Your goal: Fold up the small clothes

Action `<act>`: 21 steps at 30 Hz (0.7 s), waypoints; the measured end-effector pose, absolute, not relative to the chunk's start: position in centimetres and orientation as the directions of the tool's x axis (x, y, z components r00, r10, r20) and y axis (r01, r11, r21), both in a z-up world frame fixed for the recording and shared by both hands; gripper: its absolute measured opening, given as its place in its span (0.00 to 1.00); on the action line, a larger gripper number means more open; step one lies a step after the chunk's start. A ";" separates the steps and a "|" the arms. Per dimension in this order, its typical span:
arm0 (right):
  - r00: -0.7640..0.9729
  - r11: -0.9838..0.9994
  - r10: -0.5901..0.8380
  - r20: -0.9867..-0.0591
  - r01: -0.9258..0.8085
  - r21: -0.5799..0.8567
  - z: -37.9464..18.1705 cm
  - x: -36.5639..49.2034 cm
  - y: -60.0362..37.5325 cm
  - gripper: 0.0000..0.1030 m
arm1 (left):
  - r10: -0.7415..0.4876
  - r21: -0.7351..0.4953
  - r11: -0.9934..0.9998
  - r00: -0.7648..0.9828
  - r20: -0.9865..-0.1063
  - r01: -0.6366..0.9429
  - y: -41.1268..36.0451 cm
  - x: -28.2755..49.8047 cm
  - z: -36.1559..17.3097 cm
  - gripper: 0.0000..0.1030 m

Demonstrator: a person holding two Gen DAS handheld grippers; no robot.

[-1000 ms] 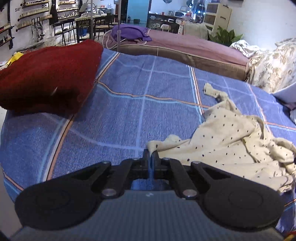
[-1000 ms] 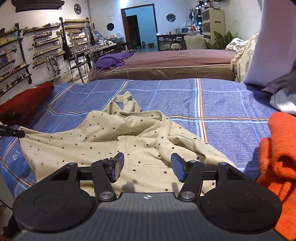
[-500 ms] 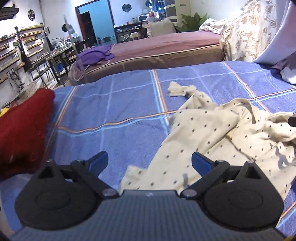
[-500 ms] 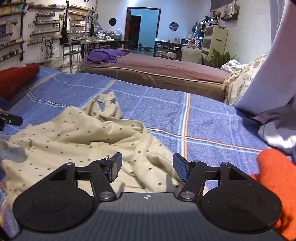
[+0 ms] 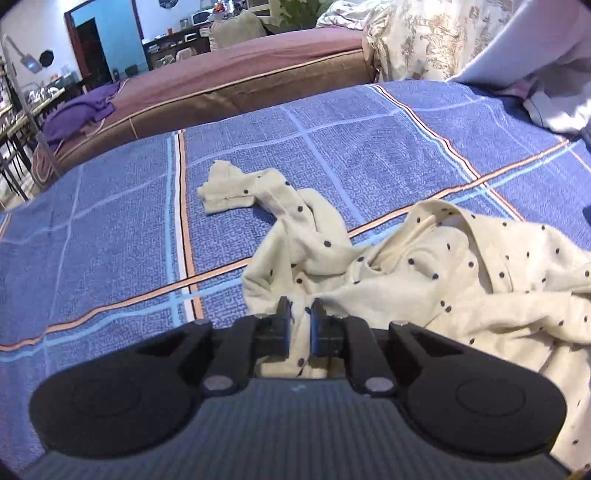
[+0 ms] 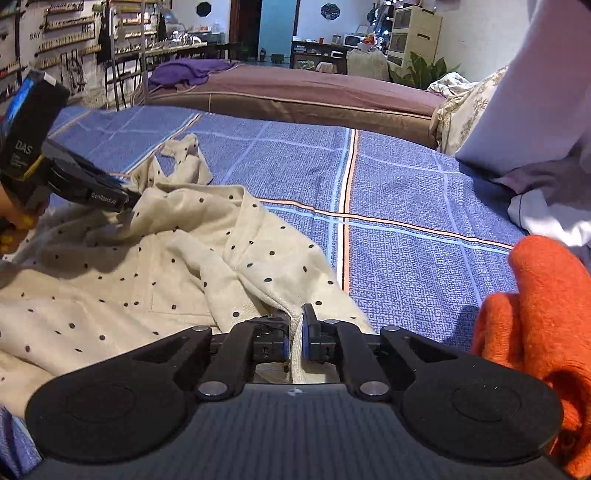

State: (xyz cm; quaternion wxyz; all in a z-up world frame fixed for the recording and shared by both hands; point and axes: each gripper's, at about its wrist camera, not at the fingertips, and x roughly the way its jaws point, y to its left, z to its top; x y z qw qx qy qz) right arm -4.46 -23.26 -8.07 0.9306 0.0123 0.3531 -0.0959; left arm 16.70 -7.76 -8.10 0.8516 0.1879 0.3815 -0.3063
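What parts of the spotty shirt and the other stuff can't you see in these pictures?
- Shirt: near hem, left wrist view, hidden behind the left gripper body; right edge cut off by the frame.
- Shirt's left part, right wrist view: cut off by the frame edge.
- Orange cloth, right wrist view: cut off at the right edge, so its kind is unclear.
- Shelf items: too small.

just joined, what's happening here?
A person with tongs in each hand is starting to fold a cream dotted shirt on the blue plaid bedspread. Both the left tongs and right tongs are shut on its fabric. The shirt is crumpled, not yet folded. An orange garment lies to its right.
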 end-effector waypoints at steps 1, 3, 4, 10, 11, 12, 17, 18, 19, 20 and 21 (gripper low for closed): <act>0.743 0.978 -0.183 -0.643 0.203 -0.044 -7.4 -4.7 -23.6 0.09 | -0.374 0.087 0.762 0.547 -0.749 0.641 -7.4 17.0 -7.7 0.09; 0.776 0.968 -0.228 -0.588 0.248 -0.048 -5.6 -4.8 -24.5 0.09 | -0.340 0.093 0.833 0.637 -0.692 0.546 -5.7 18.2 -6.3 0.08; 0.792 0.961 -0.251 -0.556 0.274 -0.044 -4.5 -4.7 -25.0 0.09 | -0.333 0.062 0.864 0.659 -0.675 0.500 -4.5 19.0 -5.5 0.08; 0.875 0.949 -0.260 -0.409 0.310 0.059 0.5 -2.3 -27.6 0.09 | -0.183 0.091 0.956 0.807 -0.562 0.280 2.2 23.0 -0.2 0.09; 0.885 0.952 -0.249 -0.393 0.299 0.070 0.9 -1.7 -27.5 0.09 | -0.166 0.098 0.961 0.819 -0.549 0.260 3.1 23.3 0.5 0.09; 0.896 0.956 -0.230 -0.380 0.280 0.081 1.3 -0.8 -27.3 0.09 | -0.152 0.088 0.968 0.829 -0.538 0.234 4.0 23.4 1.0 0.09; 0.865 0.967 -0.197 -0.462 0.249 0.054 -1.1 5.6 -26.2 0.26 | -0.096 0.133 0.965 0.775 -0.625 0.226 4.9 25.0 -0.3 0.59; 0.837 0.963 -0.203 -0.509 0.265 0.051 -2.4 6.9 -26.3 0.36 | -0.081 0.168 0.955 0.757 -0.649 0.246 4.8 24.9 -0.9 0.59; 0.814 0.953 -0.216 -0.539 0.296 0.065 -3.3 7.5 -26.3 0.41 | -0.080 0.187 0.945 0.743 -0.664 0.268 4.7 24.3 -1.5 0.62; 0.797 0.941 -0.222 -0.562 0.326 0.090 -4.0 7.3 -26.2 0.48 | -0.081 0.197 0.938 0.732 -0.677 0.286 4.8 23.6 -2.0 0.66; 0.794 0.934 -0.220 -0.567 0.340 0.113 -4.4 6.8 -26.1 0.53 | -0.083 0.204 0.932 0.722 -0.687 0.300 4.9 22.7 -2.5 0.77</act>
